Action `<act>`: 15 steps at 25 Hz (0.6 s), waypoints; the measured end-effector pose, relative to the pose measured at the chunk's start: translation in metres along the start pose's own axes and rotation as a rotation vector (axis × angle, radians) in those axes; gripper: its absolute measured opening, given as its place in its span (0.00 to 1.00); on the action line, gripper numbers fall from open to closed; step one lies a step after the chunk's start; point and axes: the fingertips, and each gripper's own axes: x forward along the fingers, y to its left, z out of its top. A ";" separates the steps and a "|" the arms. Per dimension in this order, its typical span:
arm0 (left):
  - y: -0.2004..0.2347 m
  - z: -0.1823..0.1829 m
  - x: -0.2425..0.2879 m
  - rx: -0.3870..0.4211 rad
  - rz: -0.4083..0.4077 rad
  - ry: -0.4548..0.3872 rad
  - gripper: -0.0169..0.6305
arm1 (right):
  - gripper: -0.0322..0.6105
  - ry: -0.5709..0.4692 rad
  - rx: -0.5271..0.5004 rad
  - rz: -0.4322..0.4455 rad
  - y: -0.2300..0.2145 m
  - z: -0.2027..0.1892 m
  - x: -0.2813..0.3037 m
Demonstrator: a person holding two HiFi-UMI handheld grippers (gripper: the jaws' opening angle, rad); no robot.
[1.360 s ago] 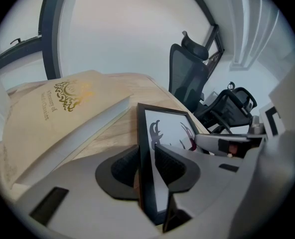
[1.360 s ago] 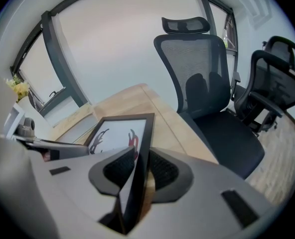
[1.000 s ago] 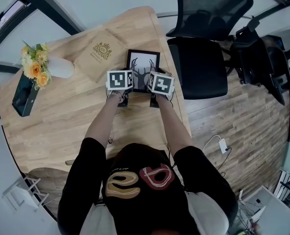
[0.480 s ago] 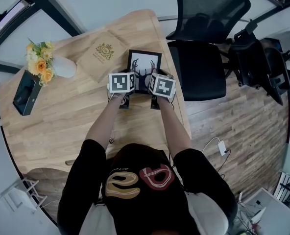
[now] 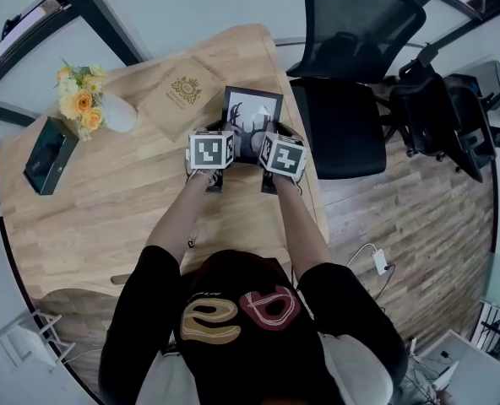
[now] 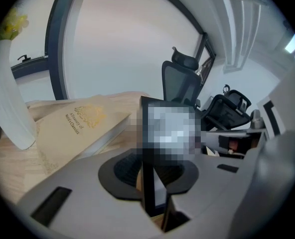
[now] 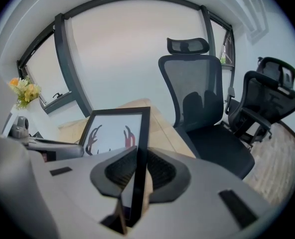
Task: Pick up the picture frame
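Picture frame [image 5: 252,116]: one
Book [image 5: 181,94]: one
Flower vase [image 5: 115,114]: one
Dark box [image 5: 47,154]: one
Office chairs [image 5: 343,99]: two
Grippers [image 6: 155,178]: two

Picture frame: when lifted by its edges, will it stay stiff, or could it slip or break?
Probably stiff: the picture frame shows no bend between the left gripper and right gripper, whose jaws have just been closing on its thin edges. Likely light, being slim. The smooth front may be fragile and slippery.

Book [image 5: 181,94], flower vase [image 5: 116,114], office chair [image 5: 345,108]
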 end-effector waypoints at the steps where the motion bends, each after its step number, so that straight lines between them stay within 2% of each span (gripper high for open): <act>1: 0.000 0.002 -0.005 0.001 -0.001 -0.013 0.15 | 0.16 -0.010 -0.004 0.002 0.002 0.002 -0.004; 8: -0.003 0.005 -0.039 0.015 -0.005 -0.101 0.15 | 0.16 -0.080 -0.042 0.013 0.018 0.010 -0.035; 15: -0.001 -0.006 -0.074 0.019 -0.005 -0.145 0.15 | 0.16 -0.124 -0.065 0.018 0.036 0.002 -0.067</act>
